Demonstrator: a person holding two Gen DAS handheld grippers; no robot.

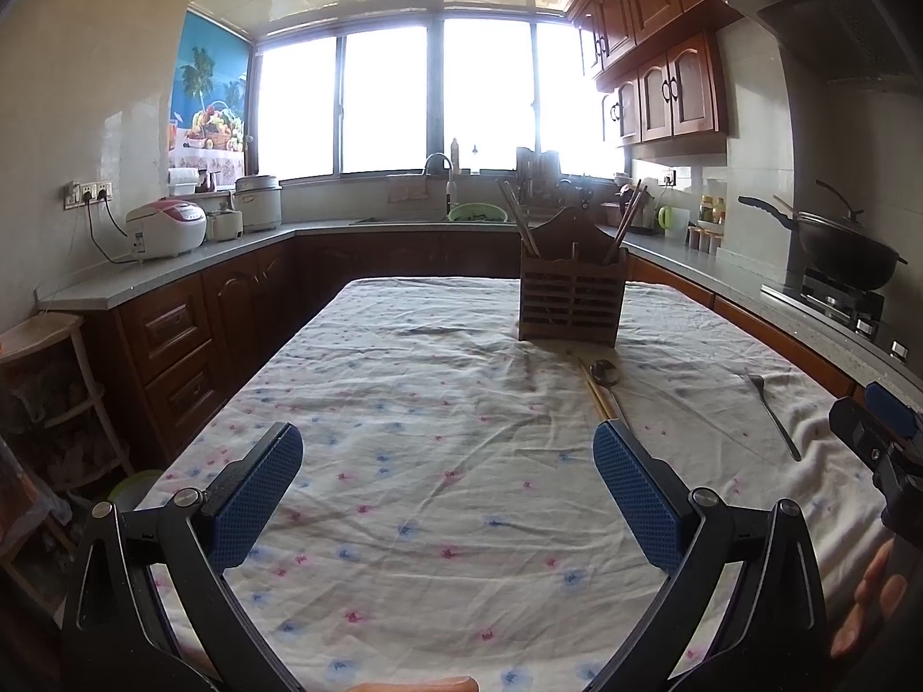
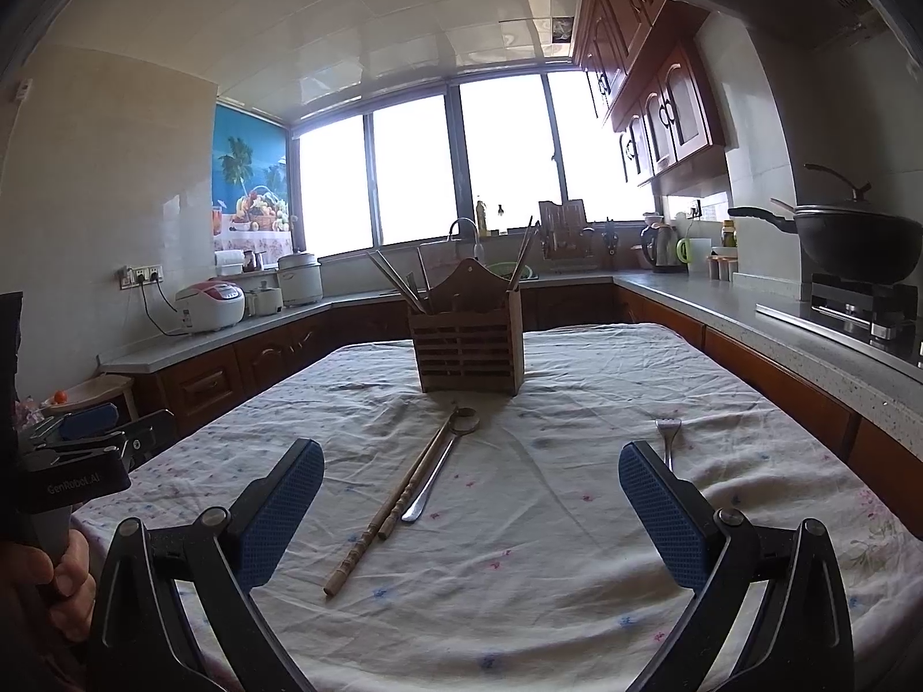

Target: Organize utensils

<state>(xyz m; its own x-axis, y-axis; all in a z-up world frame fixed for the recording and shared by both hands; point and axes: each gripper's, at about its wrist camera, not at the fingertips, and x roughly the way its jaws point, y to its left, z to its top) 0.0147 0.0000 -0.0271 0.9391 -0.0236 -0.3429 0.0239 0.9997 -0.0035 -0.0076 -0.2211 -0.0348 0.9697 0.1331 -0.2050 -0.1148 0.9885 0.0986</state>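
A slatted wooden utensil holder [image 1: 571, 294] [image 2: 468, 340] stands far down the cloth-covered table [image 1: 404, 461] [image 2: 577, 576], with several chopsticks upright in it. In front of it lie a metal spoon [image 2: 444, 464] [image 1: 606, 378] and a pair of wooden chopsticks [image 2: 386, 510] [image 1: 597, 395] side by side. A metal fork [image 2: 668, 435] [image 1: 773, 412] lies further right. My right gripper [image 2: 470, 473] is open above the cloth, the spoon and chopsticks between its fingers' lines, the fork just behind its right finger. My left gripper [image 1: 447, 455] is open over bare cloth, left of the utensils.
Counters run around the table: rice cookers [image 1: 167, 228] on the left, a sink [image 1: 461, 210] below the window, a wok [image 1: 842, 254] on the stove at right. A wooden shelf [image 1: 52, 392] stands at the left. A person's hand [image 2: 52, 582] holds the left gripper's handle.
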